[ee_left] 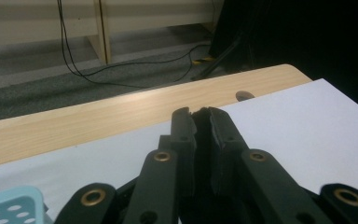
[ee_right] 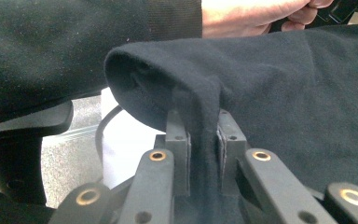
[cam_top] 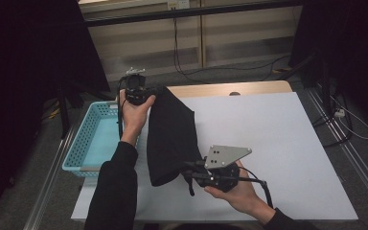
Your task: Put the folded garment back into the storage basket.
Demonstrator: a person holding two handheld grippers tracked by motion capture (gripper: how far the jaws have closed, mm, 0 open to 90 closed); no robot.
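We see our left tongs point(ee_left: 200, 122) pinched on a fold of black cloth point(ee_left: 202, 154) above the white-covered desk point(ee_left: 303, 126), blue basket point(ee_left: 9, 207) beside.

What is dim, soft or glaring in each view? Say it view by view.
High view: dark surround, black cloth shows no detail against the bright white table cover. Left gripper view: sheen on the wooden table edge, near jaws soft. Right gripper view: cloth weave sharp, background blurred.

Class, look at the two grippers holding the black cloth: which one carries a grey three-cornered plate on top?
The right gripper, nearer the table's front edge, carries the grey plate. The left gripper, holding the black cloth at the far side, has none.
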